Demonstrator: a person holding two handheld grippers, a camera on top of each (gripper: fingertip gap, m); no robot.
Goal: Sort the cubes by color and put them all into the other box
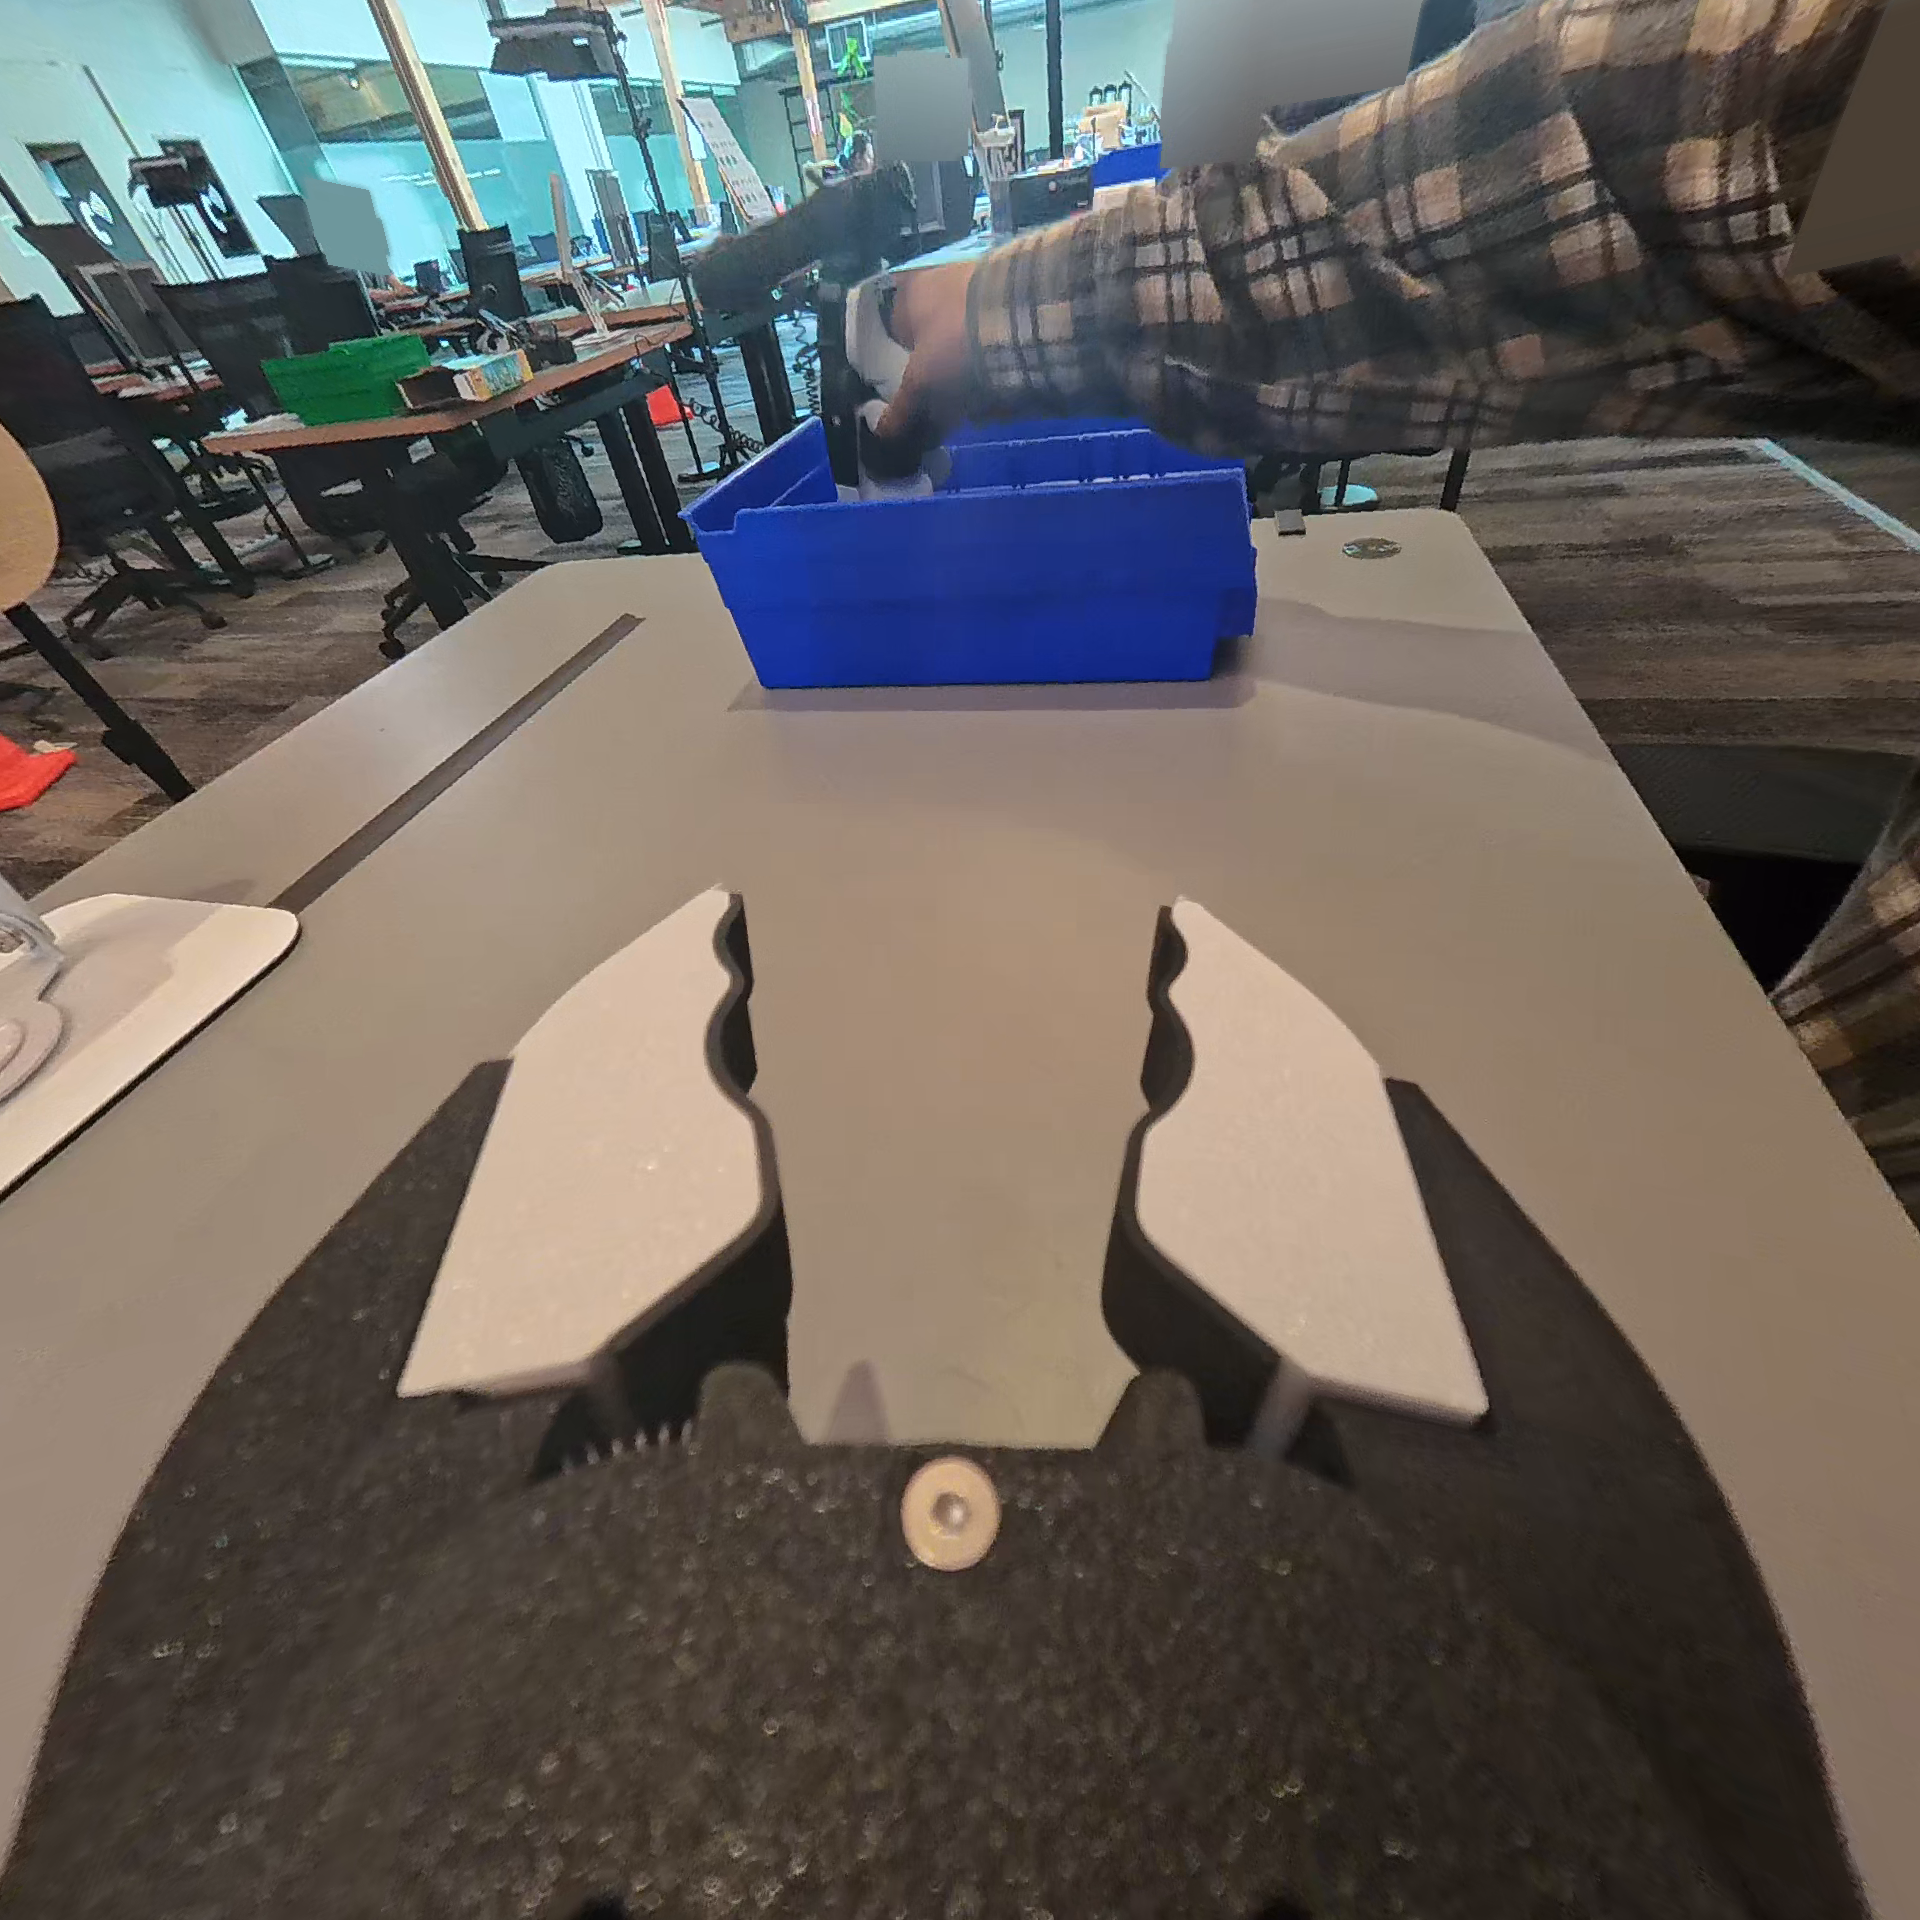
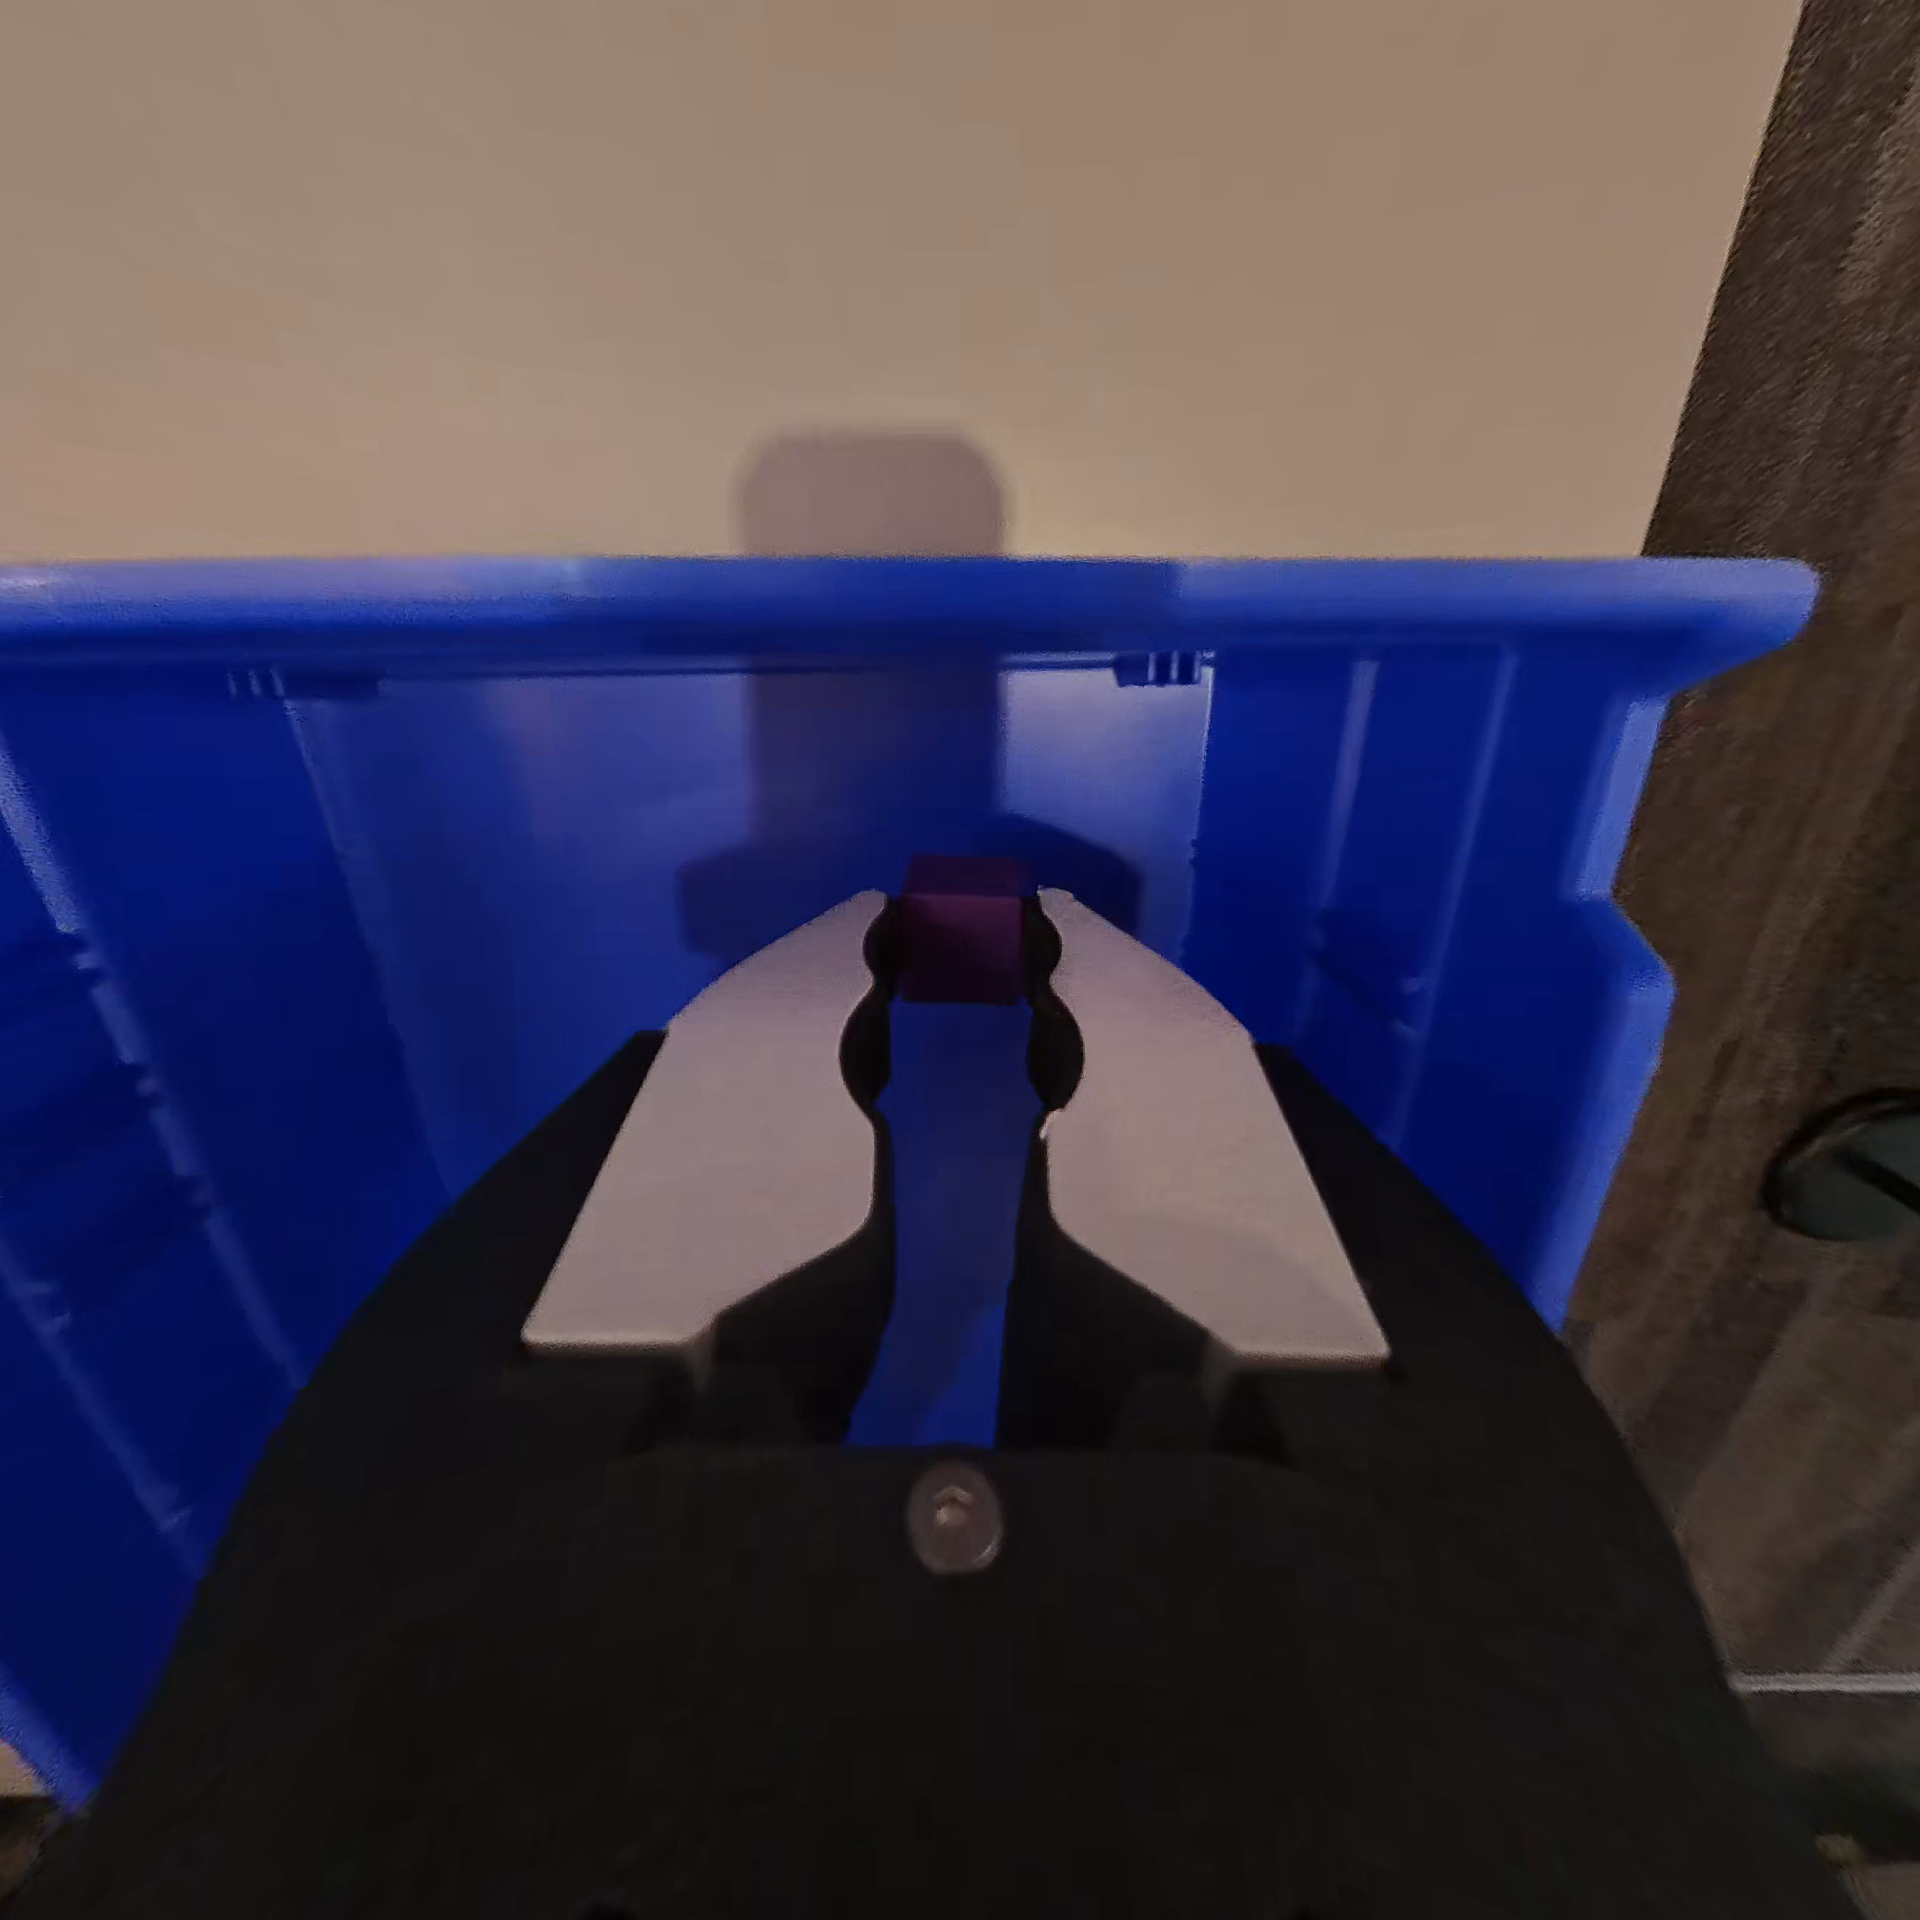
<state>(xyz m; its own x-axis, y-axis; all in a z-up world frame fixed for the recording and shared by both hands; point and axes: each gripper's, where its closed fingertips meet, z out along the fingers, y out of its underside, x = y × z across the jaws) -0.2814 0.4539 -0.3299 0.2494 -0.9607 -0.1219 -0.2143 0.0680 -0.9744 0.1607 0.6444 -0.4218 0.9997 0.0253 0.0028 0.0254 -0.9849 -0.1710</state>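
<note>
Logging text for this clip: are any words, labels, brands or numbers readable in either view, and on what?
Blue box, purple cube, left tool, right tool: no writing shows.
White board far back in the room: rows of print, too small to read.
Small colourful carton on the far desk: print too blurred to read.
</note>
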